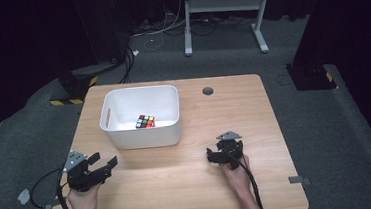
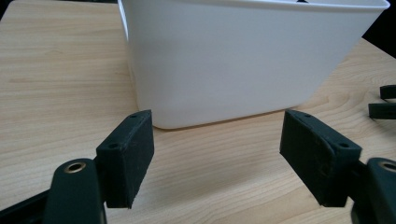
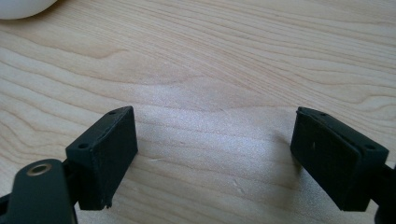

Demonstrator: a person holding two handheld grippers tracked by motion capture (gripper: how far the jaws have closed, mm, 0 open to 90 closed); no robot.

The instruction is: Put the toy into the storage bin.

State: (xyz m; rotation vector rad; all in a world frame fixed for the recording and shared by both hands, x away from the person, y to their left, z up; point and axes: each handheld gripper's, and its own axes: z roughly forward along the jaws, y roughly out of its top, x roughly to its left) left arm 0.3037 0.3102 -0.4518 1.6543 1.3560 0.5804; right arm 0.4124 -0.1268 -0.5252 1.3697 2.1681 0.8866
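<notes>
Beside the white bin (image 1: 143,133) — both tools (image 1: 104,162) (image 1: 216,154) empty, agape.

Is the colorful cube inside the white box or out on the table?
Inside. The high view shows the cube lying on the floor of the white box, with the walls all around it.

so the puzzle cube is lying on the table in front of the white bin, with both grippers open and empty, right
Not quite. The puzzle cube lies inside the white bin, not on the table in front of it, as the high view shows. The rest holds: the left gripper and right gripper are both open and empty.
</notes>
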